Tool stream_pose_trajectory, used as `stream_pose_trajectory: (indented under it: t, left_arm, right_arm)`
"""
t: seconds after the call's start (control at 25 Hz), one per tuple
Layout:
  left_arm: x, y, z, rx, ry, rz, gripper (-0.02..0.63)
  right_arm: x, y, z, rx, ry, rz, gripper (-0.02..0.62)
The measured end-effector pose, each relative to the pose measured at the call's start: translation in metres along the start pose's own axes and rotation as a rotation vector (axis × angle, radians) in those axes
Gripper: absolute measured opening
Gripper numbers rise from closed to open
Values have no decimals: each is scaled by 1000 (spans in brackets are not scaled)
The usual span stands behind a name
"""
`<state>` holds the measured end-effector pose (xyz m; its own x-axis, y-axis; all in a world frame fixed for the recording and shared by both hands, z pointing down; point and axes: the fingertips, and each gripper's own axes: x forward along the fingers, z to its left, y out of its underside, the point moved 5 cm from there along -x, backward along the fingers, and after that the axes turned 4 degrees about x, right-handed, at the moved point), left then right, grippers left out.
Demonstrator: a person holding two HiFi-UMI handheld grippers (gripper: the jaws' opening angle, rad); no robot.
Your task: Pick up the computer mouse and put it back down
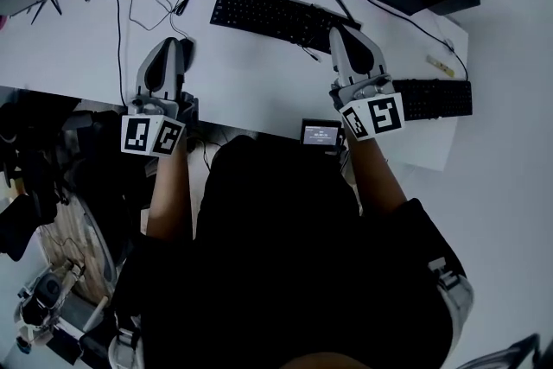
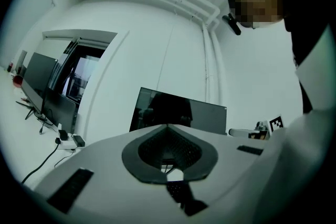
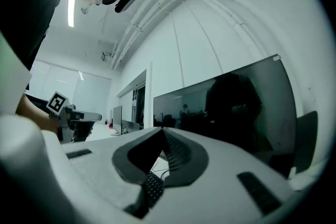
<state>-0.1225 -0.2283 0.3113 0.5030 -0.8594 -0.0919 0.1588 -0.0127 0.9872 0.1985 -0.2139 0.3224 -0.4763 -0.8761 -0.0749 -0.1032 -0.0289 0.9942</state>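
Both grippers are closed and empty above the white surface (image 1: 251,91). The left gripper (image 1: 173,41) is at 9 o'clock of the right gripper (image 1: 339,31), and the keyboard (image 1: 270,17) is at 2 o'clock of the left gripper.

desk (image 1: 251,91): white, smooth, matt | keyboard (image 1: 268,15): black matt plastic | monitor (image 2: 205,118): dark, glossy | left gripper (image 2: 168,127): grey matt plastic, ribbed dark pads
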Motion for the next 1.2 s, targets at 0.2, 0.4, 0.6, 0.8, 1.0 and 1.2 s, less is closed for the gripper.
stream_pose_trajectory:
  t: [0.2, 0.4, 0.6, 0.8, 1.0, 1.2]
  left_arm:
    - [-28, 2, -25, -25, 63, -19, -5]
    - [-87, 3, -47, -34, 117, -24, -5]
    - [-179, 12, -67, -22, 137, 3, -5]
    - [-278, 27, -80, 15, 97, 35, -5]
    - [-358, 47, -95, -1, 58, 67, -5]
    - [-411, 52, -116, -30, 17, 88, -5]
  right_arm:
    - [-32, 0, 24, -12, 20, 6, 3]
    - [-76, -1, 78, -33, 22, 11, 3]
    - [-133, 9, 156, -35, -3, 31, 3]
    - [-190, 31, 234, -16, -13, 75, 3]
    - [-244, 44, 287, -6, -14, 117, 3]
    - [-288, 34, 310, -18, -16, 121, 3]
